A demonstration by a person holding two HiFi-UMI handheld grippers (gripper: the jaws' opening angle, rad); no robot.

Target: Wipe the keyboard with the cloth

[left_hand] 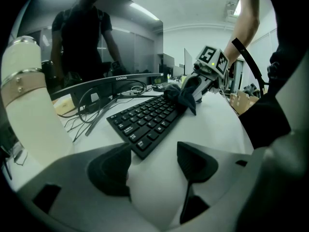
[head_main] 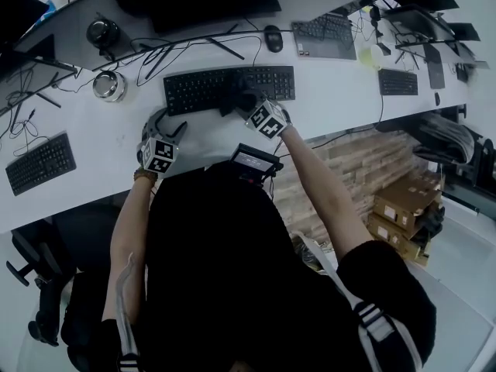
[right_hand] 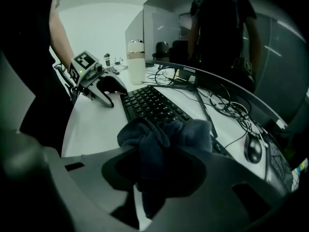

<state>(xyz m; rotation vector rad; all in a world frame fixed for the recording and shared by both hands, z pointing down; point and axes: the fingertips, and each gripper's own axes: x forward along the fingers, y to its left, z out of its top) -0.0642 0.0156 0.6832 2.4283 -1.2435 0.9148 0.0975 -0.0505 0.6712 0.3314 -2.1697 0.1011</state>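
Right gripper (right_hand: 159,174), clamped on the dark cloth (right_hand: 166,138), presses it onto the keyboard (head_main: 203,88) right of centre. Left gripper (left_hand: 153,162), jaws apart and empty, sits by its left end. Light, overlapping strokes would likely suit.

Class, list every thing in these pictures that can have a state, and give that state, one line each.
right gripper: shut on the cloth.
left gripper: open, empty.
cloth: bunched, resting on the keyboard.
keyboard: flat on the desk, partly under the cloth.
mouse: on the desk, untouched.
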